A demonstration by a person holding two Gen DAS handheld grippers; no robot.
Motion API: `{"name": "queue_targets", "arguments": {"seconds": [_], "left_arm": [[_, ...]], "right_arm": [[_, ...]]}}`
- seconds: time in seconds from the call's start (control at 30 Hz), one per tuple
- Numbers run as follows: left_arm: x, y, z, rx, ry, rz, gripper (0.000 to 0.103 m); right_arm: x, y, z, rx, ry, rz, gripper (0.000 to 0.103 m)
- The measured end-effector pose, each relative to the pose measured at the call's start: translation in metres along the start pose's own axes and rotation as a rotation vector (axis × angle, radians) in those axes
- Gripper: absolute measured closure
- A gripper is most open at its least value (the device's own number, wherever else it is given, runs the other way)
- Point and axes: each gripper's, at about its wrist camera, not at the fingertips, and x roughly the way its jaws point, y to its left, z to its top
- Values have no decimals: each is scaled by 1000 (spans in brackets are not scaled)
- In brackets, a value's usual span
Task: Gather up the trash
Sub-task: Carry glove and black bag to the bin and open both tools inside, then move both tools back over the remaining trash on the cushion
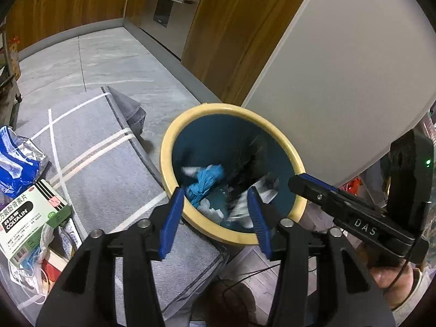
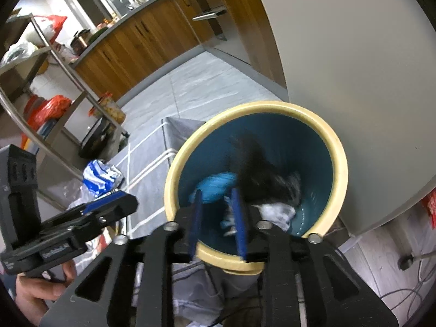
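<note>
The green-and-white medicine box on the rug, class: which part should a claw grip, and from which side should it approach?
Grip the medicine box across its two long side edges, coming down from above. It lies flat with its broad printed face up, so the narrow width is what suits the left claw, whose jaws are open. Other litter presses against its near end, so take it towards the far end, which looks freer.

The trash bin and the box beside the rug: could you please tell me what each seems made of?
Trash bin: probably plastic, with a smooth teal wall and a glossy cream rim. Box: printed cardboard with sharp folded edges. Rug: grey woven fabric with stitched edging.
</note>
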Motion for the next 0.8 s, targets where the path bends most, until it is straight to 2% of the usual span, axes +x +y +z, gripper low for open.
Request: {"name": "queue_targets", "arguments": {"seconds": [0.1,0.23,0.37,0.53,0.8], "left_arm": [[-6,1,0,-2,-9,0,49],[-14,7,-4,-1,-18,15,43],[-27,21,-7,-15,-37,43,37],[-48,39,-8,-36,-78,88,24],[-78,86,-17,-115,-117,162,19]], "right_arm": [[-2,-1,-1,4,-8,2,57],[-3,0,0,6,-16,8,54],[-3,6,0,-6,-20,17,47],[0,20,-1,-46,-12,27,41],[6,40,-3,-92,8,48,37]]}}
